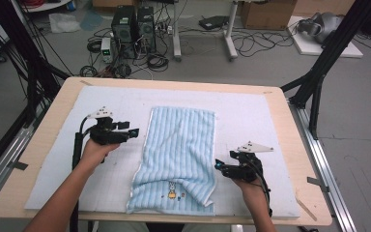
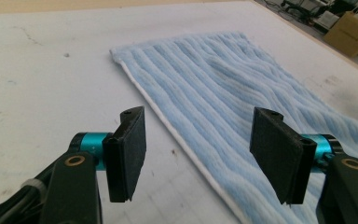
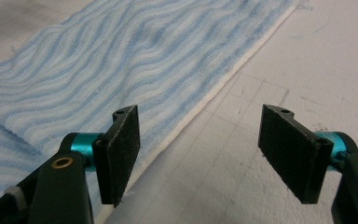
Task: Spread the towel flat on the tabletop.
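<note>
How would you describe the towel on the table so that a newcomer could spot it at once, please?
On the wooden table, a white mat covers most of the top. The towel lies in the mat's middle between the two grippers. It is the one blue-striped cloth, with a small cartoon print at its near, rumpled end.

The light is even and soft, and seems to come from above. Shadows on the white mat (image 1: 251,116) are faint. In the high view the floor behind the table is dimmer, and the picture is a little soft and grainy. In both gripper views the black pads (image 2: 128,154) near the camera are sharp, but the far part of the blue towel (image 3: 158,42) looks slightly blurred. No strong glare is visible.
</note>
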`<state>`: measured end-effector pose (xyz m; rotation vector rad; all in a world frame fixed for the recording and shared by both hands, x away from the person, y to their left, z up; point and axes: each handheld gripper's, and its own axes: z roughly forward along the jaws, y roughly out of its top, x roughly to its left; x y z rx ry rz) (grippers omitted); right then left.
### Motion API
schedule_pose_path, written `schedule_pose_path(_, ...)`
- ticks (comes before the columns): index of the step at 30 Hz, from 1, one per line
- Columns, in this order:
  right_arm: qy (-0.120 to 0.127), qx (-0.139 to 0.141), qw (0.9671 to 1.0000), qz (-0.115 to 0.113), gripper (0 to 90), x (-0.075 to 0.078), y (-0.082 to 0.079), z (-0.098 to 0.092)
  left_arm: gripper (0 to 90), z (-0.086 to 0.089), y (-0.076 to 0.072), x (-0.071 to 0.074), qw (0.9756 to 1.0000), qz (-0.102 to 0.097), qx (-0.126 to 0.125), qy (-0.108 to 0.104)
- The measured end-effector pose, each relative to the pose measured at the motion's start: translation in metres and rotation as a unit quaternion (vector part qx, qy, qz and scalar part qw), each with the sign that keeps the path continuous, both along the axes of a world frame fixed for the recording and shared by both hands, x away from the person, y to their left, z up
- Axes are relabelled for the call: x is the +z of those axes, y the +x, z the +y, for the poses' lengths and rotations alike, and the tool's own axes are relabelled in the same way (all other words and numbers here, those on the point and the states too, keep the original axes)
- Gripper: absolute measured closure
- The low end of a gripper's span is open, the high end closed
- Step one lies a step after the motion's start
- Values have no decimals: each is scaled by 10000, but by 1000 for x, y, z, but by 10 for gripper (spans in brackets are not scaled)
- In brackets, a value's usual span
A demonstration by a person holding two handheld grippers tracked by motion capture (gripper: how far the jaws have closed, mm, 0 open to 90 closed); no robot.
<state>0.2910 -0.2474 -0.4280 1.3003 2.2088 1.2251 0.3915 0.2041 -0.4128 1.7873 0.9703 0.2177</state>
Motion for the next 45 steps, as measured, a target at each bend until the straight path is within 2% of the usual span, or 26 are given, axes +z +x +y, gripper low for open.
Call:
schedule_pose_path(2, -57, 13, 10000, 63, 289, 0, 3, 0, 361, -4, 9, 2, 10000, -41, 72, -2)
schedule_pose_path(4, -75, 26, 10000, 58, 285, 0, 6, 0, 355, -7, 13, 3, 9997, -72, 195, -98)
schedule_pose_path(7, -69, 48, 9999, 62, 262, 0, 12, -2, 197, -14, 20, 4, 9986, -174, 492, 19)
schedule_pose_path(8, -72, 39, 9999, 64, 255, 0, 14, -3, 165, -15, 24, 4, 9989, -148, 449, 27)
schedule_pose_path(10, -63, 39, 10000, 59, 253, 0, 18, -4, 173, -18, 32, 3, 9988, -136, 462, 95)
schedule_pose_path(12, -41, 43, 10000, 44, 253, 0, 21, -5, 182, -21, 42, 0, 9986, -26, 484, 188)
schedule_pose_path(15, -58, 51, 9999, 84, 252, -1, 22, -6, 233, -29, 59, -7, 9983, 121, 438, 360)
schedule_pose_path(17, -51, 55, 9999, 78, 251, -1, 22, -6, 280, -38, 71, -11, 9971, 227, 425, 593)
schedule_pose_path(22, -75, 65, 9999, 39, 252, -1, 18, -7, 380, -57, 89, -21, 9942, 224, 457, 949)
schedule_pose_path(25, -50, 30, 10000, 42, 252, -1, 16, -9, 442, -67, 95, -28, 9913, 173, 533, 1190)
schedule_pose_path(27, -30, -2, 10000, 22, 252, -2, 16, -12, 448, -74, 98, -32, 9872, 69, 614, 1473)
schedule_pose_path(29, 12, -20, 10000, 42, 252, -1, 16, -12, 457, -80, 99, -35, 9850, 16, 590, 1619)
schedule_pose_path(30, 22, -15, 10000, 38, 252, -1, 16, -12, 469, -82, 99, -36, 9834, -88, 583, 1716)
schedule_pose_path(33, -12, 27, 10000, 41, 252, -2, 17, -11, 558, -88, 97, -36, 9822, -217, 528, 1790)
schedule_pose_path(36, -30, 39, 10000, 62, 252, -2, 17, -9, 741, -92, 95, -36, 9809, -364, 263, 1893)
schedule_pose_path(37, -26, 51, 10000, 50, 252, -3, 17, -9, 802, -92, 95, -35, 9787, -395, 263, 1999)
schedule_pose_path(38, -15, 46, 10000, 71, 252, -3, 17, -9, 843, -91, 96, -35, 9789, -390, 338, 1977)
schedule_pose_path(41, -24, 68, 9999, 81, 252, -3, 16, -8, 860, -83, 100, -35, 9801, -263, 629, 1866)
schedule_pose_path(42, -8, 58, 9999, 85, 252, -3, 16, -7, 862, -80, 101, -35, 9797, -241, 697, 1862)
schedule_pose_path(44, -21, 62, 9999, 98, 252, -4, 17, -7, 863, -72, 104, -34, 9773, -218, 892, 1909)
schedule_pose_path(45, -21, 58, 9999, 95, 252, -4, 17, -7, 862, -68, 105, -34, 9775, -179, 947, 1875)
